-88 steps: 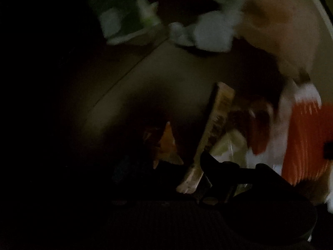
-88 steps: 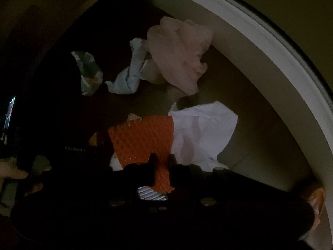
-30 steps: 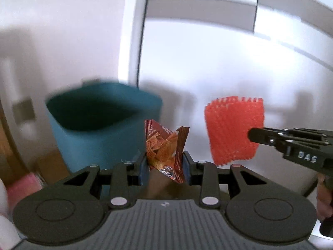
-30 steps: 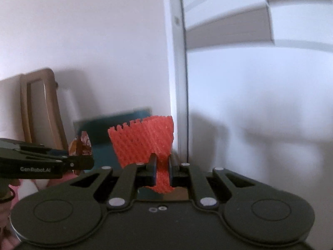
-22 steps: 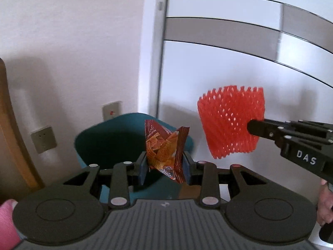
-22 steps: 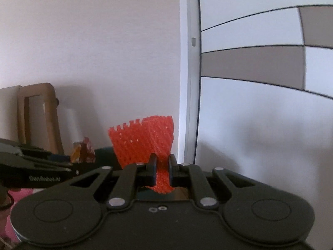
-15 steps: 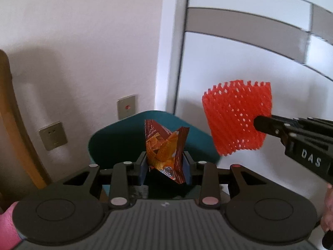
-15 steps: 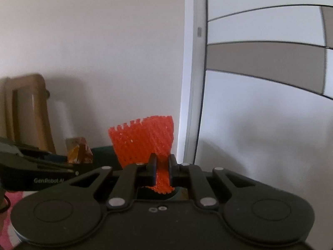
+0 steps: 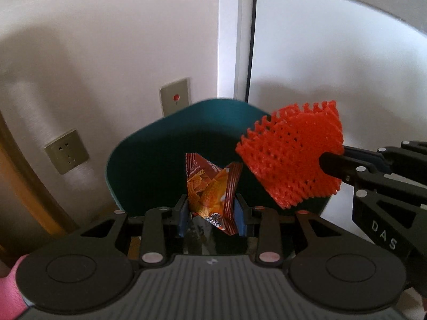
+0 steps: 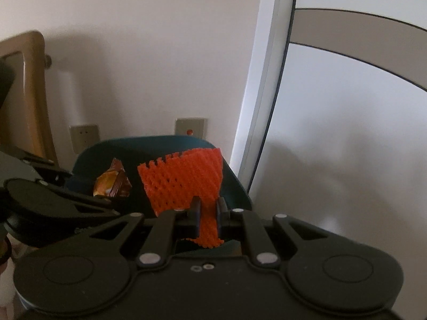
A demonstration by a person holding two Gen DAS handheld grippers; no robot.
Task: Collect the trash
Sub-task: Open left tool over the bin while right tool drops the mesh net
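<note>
You are working against a pale wall [image 9: 106, 40], with the teal bin [image 9: 149, 160] standing at its foot as the landmark. Directly behind the bin, two wall outlets [image 9: 66, 151] are sitting low on the wall, and a white door frame [image 9: 230, 40] is rising just past the bin's far rim. The bin's interior is reading dark in both views; you cannot tell what is lying inside.

Your left gripper [image 9: 212, 213] is clenching a crumpled orange snack wrapper [image 9: 213, 186], holding it upright over the bin's near rim. Your right gripper [image 10: 208, 212] is pinching a red foam fruit net [image 10: 184, 178] by its lower edge, with the net fanning out above the bin's opening.

The left wrist view is showing a pink patch [image 9: 10, 290] at its lower left corner. The right wrist view is showing a wooden chair back [image 10: 34, 85] left of the bin, and grey bands on the door panel [image 10: 347, 24] beyond the frame.
</note>
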